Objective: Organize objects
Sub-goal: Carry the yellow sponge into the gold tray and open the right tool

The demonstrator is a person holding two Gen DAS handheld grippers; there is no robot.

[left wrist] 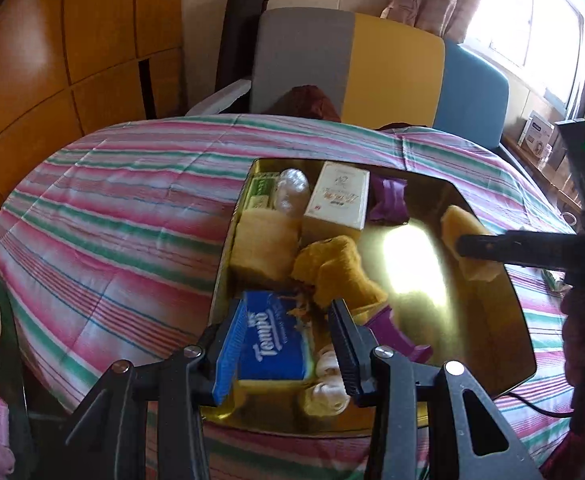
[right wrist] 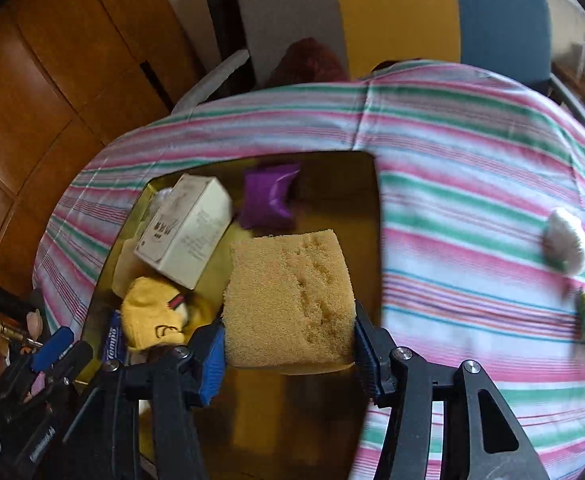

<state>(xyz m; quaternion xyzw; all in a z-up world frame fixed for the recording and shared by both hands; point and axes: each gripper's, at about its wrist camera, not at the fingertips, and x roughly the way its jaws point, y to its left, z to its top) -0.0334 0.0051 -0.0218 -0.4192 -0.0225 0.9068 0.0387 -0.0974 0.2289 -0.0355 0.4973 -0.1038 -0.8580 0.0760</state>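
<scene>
Bed: striped quilt (right wrist: pixel 472 168), broad bare cloth right of tray.
Tray: one gold tray (left wrist: pixel 488 320), right half free.
Contents: one white box (right wrist: pixel 188 232), one yellow cloth (right wrist: pixel 152 312), one purple pouch (right wrist: pixel 270 196).
Right tongs (right wrist: pixel 288 340): clamped on sponge (right wrist: pixel 292 296) over tray.
Left tongs (left wrist: pixel 280 344): gripping blue tissue pack (left wrist: pixel 272 340) at tray's near-left edge.

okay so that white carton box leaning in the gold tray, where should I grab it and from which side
Grip the white carton box across its two long narrow sides, near the raised upper end, coming from above. It lies tilted on other items, so that end stands clear, while its lower end sits against the yellow plush toy. The purple pouch crowds one side, so a side approach looks cramped. Both hand-held grippers are full right now.
</scene>
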